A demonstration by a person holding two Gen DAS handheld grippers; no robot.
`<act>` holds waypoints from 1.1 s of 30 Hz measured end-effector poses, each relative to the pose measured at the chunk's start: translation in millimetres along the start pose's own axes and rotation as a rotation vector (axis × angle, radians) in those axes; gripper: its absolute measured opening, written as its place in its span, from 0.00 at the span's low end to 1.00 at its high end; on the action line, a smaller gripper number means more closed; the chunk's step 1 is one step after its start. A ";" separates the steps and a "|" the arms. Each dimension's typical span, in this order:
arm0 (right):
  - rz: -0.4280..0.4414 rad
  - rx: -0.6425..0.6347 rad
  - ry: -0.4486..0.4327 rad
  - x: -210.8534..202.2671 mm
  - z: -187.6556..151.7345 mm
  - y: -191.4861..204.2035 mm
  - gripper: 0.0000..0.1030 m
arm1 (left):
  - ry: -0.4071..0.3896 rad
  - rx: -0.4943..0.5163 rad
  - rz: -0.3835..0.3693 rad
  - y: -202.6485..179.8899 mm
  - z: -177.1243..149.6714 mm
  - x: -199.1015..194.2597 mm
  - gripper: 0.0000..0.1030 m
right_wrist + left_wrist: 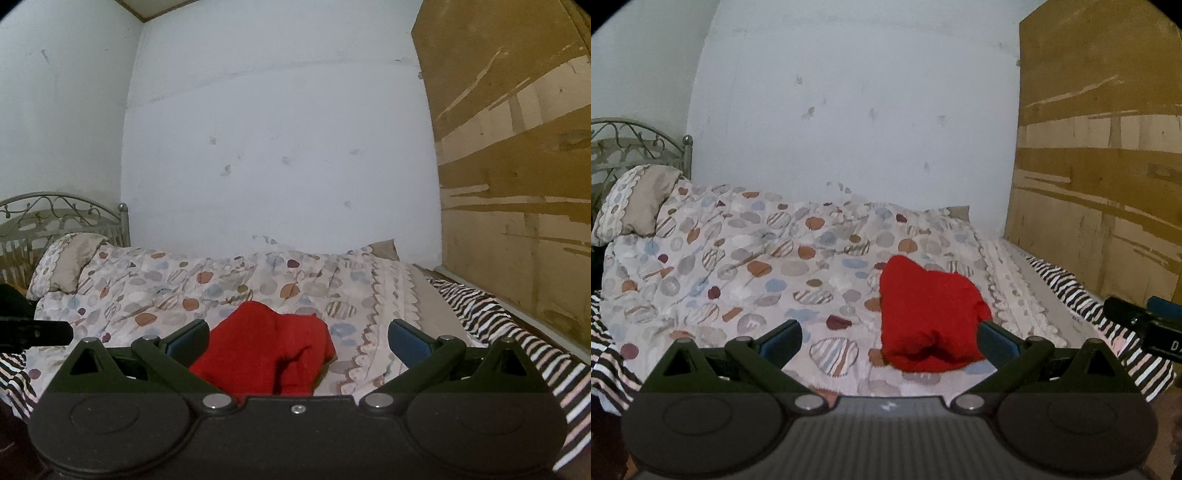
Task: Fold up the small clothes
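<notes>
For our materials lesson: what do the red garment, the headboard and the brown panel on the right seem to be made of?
Red garment: soft, matte knit or fleece, judging by its rounded folds. Headboard: metal, grey with scrolled bars. Brown panel: probably cardboard, with torn, peeling strips.

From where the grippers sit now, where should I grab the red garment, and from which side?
Judging by its pose, take the red garment at the thin far edge near its raised peak, coming straight over it with the right gripper. The near end is a thick rolled bulge, likely too bulky to pinch cleanly.
</notes>
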State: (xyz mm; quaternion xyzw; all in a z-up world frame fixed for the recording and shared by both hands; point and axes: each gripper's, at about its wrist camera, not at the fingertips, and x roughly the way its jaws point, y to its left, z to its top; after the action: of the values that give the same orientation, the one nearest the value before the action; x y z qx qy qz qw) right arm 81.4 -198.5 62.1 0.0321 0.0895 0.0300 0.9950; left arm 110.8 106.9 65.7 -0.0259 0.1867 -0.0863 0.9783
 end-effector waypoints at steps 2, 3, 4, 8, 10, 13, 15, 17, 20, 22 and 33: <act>-0.011 0.008 0.004 -6.4 -5.3 1.1 1.00 | 0.008 0.001 -0.003 1.4 -6.4 -1.7 1.00; -0.012 0.012 0.006 -8.1 -7.5 1.2 1.00 | 0.012 0.000 -0.003 2.5 -9.1 -1.3 1.00; -0.016 0.015 0.010 -10.1 -10.3 1.1 1.00 | 0.019 0.000 -0.002 3.1 -12.0 -1.1 1.00; -0.035 0.022 0.035 -12.2 -19.3 2.0 1.00 | 0.050 0.005 0.008 6.2 -24.7 3.1 1.00; -0.041 0.024 0.051 -10.6 -23.9 1.6 1.00 | 0.063 0.004 0.012 7.9 -29.7 6.1 1.00; -0.048 0.025 0.074 -6.9 -30.4 2.2 1.00 | 0.082 -0.004 0.016 11.2 -38.0 11.3 1.00; -0.052 0.024 0.087 -4.4 -35.2 3.4 1.00 | 0.099 -0.015 0.019 14.3 -44.0 16.5 1.00; -0.052 0.021 0.094 -1.9 -39.8 4.7 1.00 | 0.112 -0.026 0.021 17.0 -49.2 21.0 1.00; -0.049 0.021 0.096 0.9 -47.2 6.4 1.00 | 0.112 -0.042 0.025 21.9 -56.0 25.9 1.00; -0.051 0.027 0.086 1.3 -53.7 7.6 1.00 | 0.112 -0.051 0.029 24.5 -59.7 29.3 1.00; -0.071 0.058 0.113 14.4 -85.0 19.9 1.00 | 0.144 -0.031 0.045 34.8 -74.2 47.6 1.00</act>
State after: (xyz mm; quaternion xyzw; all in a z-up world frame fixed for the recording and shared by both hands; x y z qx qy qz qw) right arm 79.1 -172.8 -22.5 0.0561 0.1476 -0.0060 0.9874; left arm 132.5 131.3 -23.3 -0.0306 0.2585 -0.0631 0.9634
